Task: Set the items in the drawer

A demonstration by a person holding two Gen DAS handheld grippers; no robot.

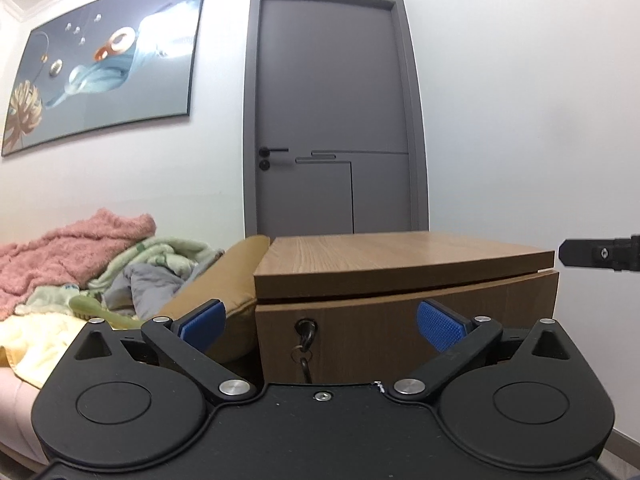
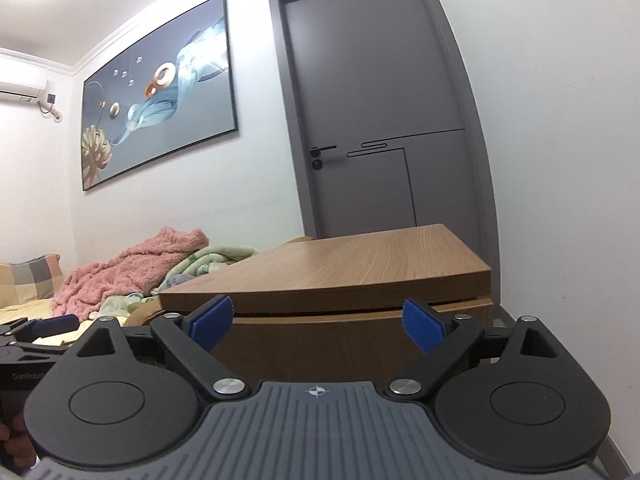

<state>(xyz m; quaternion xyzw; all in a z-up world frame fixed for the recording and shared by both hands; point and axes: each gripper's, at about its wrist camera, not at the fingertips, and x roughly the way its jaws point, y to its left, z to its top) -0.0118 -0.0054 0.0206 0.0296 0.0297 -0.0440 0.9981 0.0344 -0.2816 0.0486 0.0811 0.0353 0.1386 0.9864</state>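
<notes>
A: Entries, left wrist view?
B: Right gripper (image 1: 600, 258), cut by the right edge; only one dark finger shows, its jaws' spread cannot be told; drawer (image 1: 404, 332), lower front hidden behind the left gripper's body; key (image 1: 306, 344) in its lock, lower end hidden likewise, detail too small; painting (image 1: 104, 64), left end cut by the picture's edge.

A: Right wrist view?
B: Air conditioner (image 2: 22, 86), cut by the left edge; left gripper (image 2: 44, 326), only a blue pad and dark linkage at the left edge; drawer's inside, unseen in both views; bedding (image 2: 136, 276), partly hidden behind the cabinet's (image 2: 340, 272) left corner.
</notes>
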